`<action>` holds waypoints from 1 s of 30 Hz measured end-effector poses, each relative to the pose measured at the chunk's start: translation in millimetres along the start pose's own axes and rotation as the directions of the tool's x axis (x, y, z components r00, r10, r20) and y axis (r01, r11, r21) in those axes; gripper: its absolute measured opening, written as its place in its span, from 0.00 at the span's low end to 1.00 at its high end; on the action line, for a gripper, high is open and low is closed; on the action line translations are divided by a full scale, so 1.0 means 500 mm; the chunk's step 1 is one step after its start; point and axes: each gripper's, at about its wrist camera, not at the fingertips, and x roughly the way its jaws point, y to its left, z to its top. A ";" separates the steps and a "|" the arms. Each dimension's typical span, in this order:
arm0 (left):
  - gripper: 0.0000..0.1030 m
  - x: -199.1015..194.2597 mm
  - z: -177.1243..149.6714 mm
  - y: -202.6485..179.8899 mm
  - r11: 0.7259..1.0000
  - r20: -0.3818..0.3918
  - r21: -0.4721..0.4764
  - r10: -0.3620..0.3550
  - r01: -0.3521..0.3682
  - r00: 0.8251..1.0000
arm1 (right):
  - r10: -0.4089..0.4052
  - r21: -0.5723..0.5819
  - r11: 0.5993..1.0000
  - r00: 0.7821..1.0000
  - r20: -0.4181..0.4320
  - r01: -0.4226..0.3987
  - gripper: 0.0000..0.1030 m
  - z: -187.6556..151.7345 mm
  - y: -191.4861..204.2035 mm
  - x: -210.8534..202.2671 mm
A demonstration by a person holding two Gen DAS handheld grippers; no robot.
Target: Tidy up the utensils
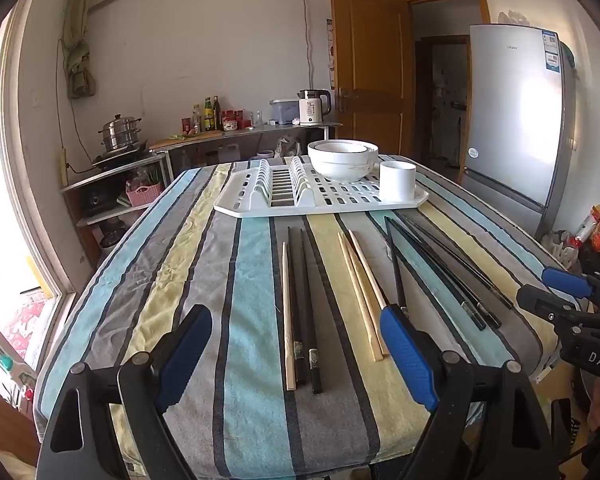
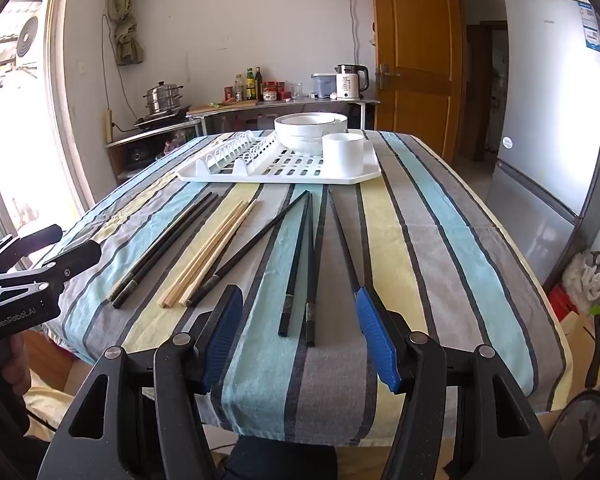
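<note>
Both the left gripper (image 1: 296,354) and right gripper (image 2: 300,334) are held wide apart, empty, at the near edge of the striped cloth (image 1: 244,280). Slender black and wooden chopsticks (image 2: 300,264) are laid flat just ahead; the slotted white plastic rack (image 2: 276,164) is set beyond them, unobstructed.

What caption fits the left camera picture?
Open left gripper above chopsticks on striped cloth, white rack behind.

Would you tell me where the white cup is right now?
In both wrist views the white cup stands upright on the right end of the white dish rack, just right of the stacked bowls, beyond the chopsticks.
</note>
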 end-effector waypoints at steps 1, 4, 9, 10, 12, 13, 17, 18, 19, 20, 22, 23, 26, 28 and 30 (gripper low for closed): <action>0.84 0.000 0.000 0.000 1.000 0.000 -0.003 -0.005 0.005 1.000 | 0.001 0.000 1.000 1.000 0.001 -0.001 0.58 0.000 0.000 -0.001; 0.84 -0.001 0.000 0.002 1.000 -0.001 -0.004 -0.013 0.013 1.000 | 0.002 0.000 1.000 1.000 0.001 -0.002 0.58 0.001 -0.001 -0.001; 0.84 -0.004 -0.003 0.008 1.000 -0.001 -0.007 -0.021 0.021 1.000 | 0.003 0.000 1.000 1.000 0.001 -0.003 0.58 0.001 -0.001 -0.002; 0.84 0.002 -0.002 -0.001 1.000 -0.007 0.000 -0.011 0.011 1.000 | 0.002 0.000 1.000 1.000 0.001 -0.002 0.58 0.001 0.000 -0.001; 0.84 0.001 -0.001 -0.002 1.000 -0.006 0.001 -0.009 0.009 1.000 | 0.002 0.000 1.000 1.000 0.000 -0.002 0.58 0.001 0.000 -0.001; 0.84 0.000 -0.001 -0.001 1.000 -0.006 0.000 -0.011 0.011 1.000 | 0.002 0.000 1.000 1.000 0.000 -0.002 0.58 0.001 -0.001 -0.002; 0.84 -0.002 -0.001 -0.002 1.000 -0.010 0.000 -0.015 0.015 1.000 | 0.002 0.000 1.000 1.000 0.000 -0.002 0.58 0.001 0.000 -0.001; 0.84 -0.005 -0.002 -0.006 1.000 -0.010 0.005 -0.016 0.016 1.000 | 0.001 0.000 1.000 1.000 -0.001 -0.001 0.58 0.000 0.001 -0.001; 0.84 -0.005 -0.002 -0.006 1.000 -0.010 0.005 -0.016 0.016 1.000 | 0.000 0.000 1.000 1.000 -0.001 0.000 0.58 0.004 -0.001 0.001; 0.84 -0.005 -0.002 -0.006 1.000 -0.009 0.006 -0.016 0.016 1.000 | 0.000 0.000 1.000 1.000 0.000 0.000 0.58 0.005 -0.001 0.001; 0.84 -0.004 -0.002 -0.005 1.000 -0.008 0.004 -0.018 0.018 1.000 | 0.000 -0.001 1.000 1.000 0.001 0.000 0.58 0.003 -0.002 0.000; 0.84 -0.004 -0.001 -0.005 1.000 -0.009 0.005 -0.018 0.018 1.000 | 0.000 0.000 1.000 1.000 0.001 0.000 0.58 0.003 -0.003 -0.001; 0.84 -0.004 -0.001 -0.006 1.000 -0.008 0.006 -0.017 0.017 1.000 | -0.001 -0.001 1.000 1.000 0.001 0.001 0.58 0.002 -0.002 -0.002; 0.84 -0.005 0.000 -0.006 1.000 -0.008 0.006 -0.018 0.018 1.000 | 0.000 0.000 1.000 1.000 0.001 0.000 0.58 0.002 -0.002 -0.002; 0.84 -0.005 0.000 -0.007 1.000 -0.008 0.006 -0.018 0.018 1.000 | 0.000 0.000 1.000 1.000 0.002 0.000 0.58 0.003 -0.003 -0.003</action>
